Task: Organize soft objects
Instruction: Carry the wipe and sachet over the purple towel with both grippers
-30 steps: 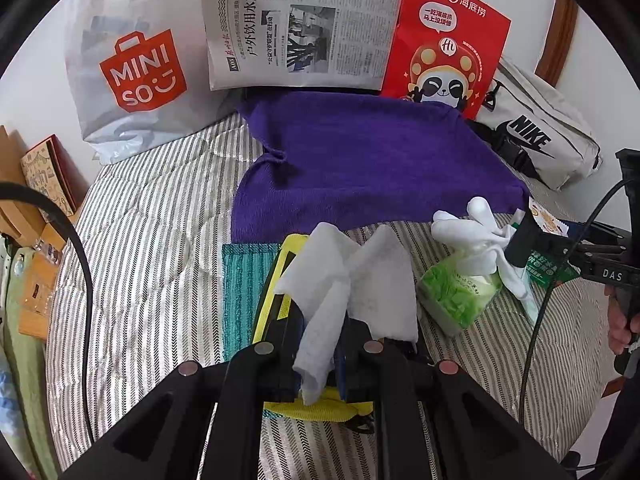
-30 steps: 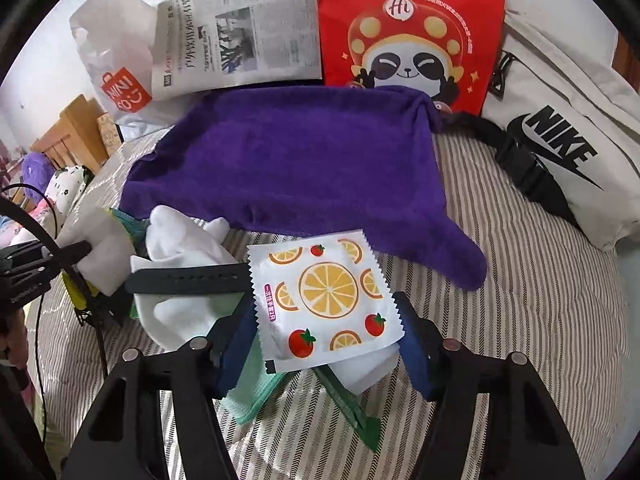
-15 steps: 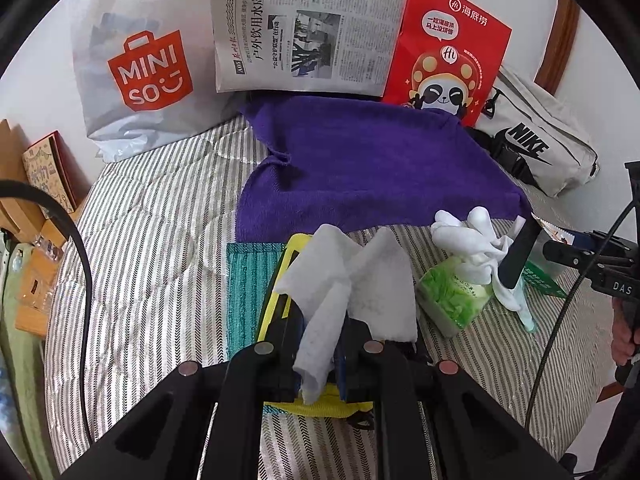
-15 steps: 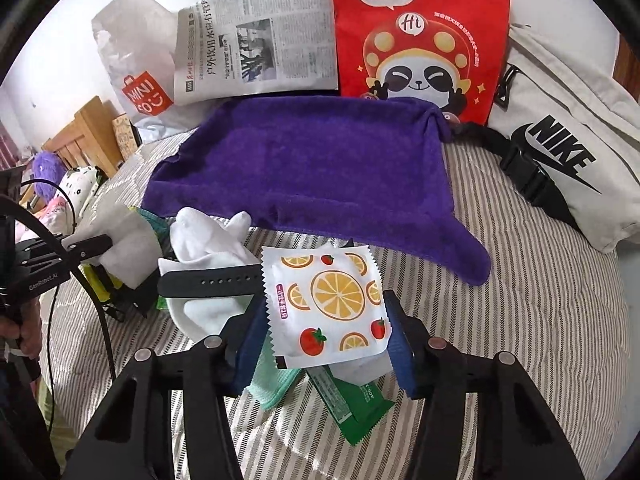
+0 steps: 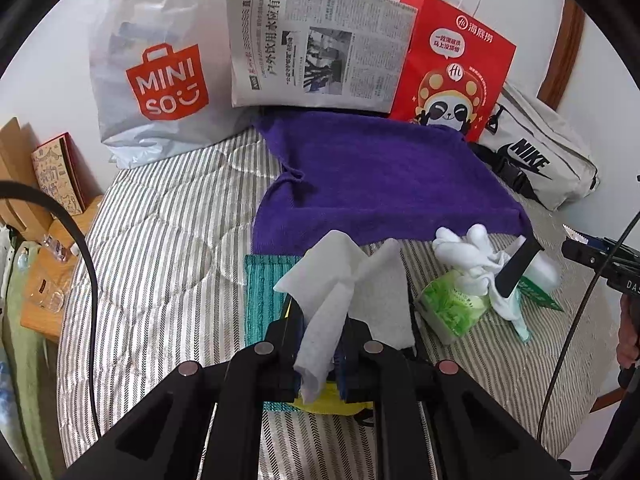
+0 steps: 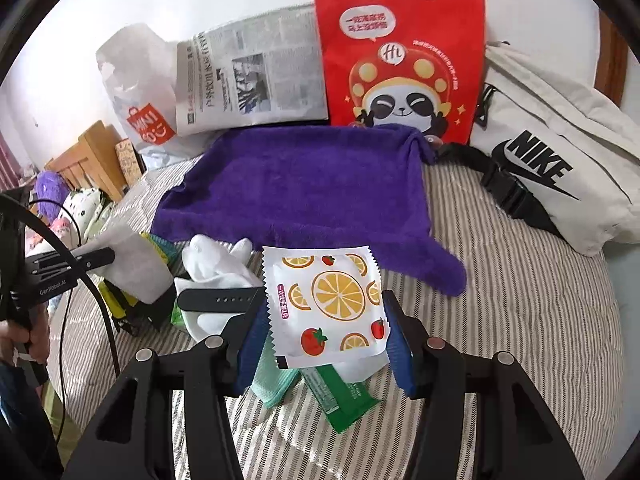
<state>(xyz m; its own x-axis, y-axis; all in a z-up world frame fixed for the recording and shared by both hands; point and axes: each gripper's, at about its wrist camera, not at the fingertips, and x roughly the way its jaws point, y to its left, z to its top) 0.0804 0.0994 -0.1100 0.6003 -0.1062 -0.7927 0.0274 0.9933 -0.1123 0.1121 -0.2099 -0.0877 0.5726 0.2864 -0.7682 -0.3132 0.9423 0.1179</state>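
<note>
My left gripper [image 5: 320,354] is shut on a white tissue [image 5: 344,292] and holds it above a yellow cloth [image 5: 332,396] and a teal cloth [image 5: 264,296]. My right gripper [image 6: 326,322] is shut on a white fruit-print packet [image 6: 326,300], held above a pile of white gloves [image 6: 216,264], a black strap [image 6: 218,300], a mint cloth [image 6: 276,380] and a green packet [image 6: 344,400]. A purple towel [image 5: 380,184] lies spread behind on the striped bed [image 5: 160,248]. In the left wrist view the gloves [image 5: 468,252] rest on a green tissue pack [image 5: 452,308].
Against the wall stand a Miniso bag [image 5: 160,72], a newspaper [image 5: 316,48], a red panda bag [image 5: 452,68] and a white Nike bag [image 5: 540,160]. A wooden side table [image 5: 44,248] stands left of the bed. The left gripper also shows in the right wrist view [image 6: 76,260].
Both grippers have lifted and drawn back slightly with their items. The fruit-print packet has risen clear of the pile; the black strap has dropped back onto the gloves.
</note>
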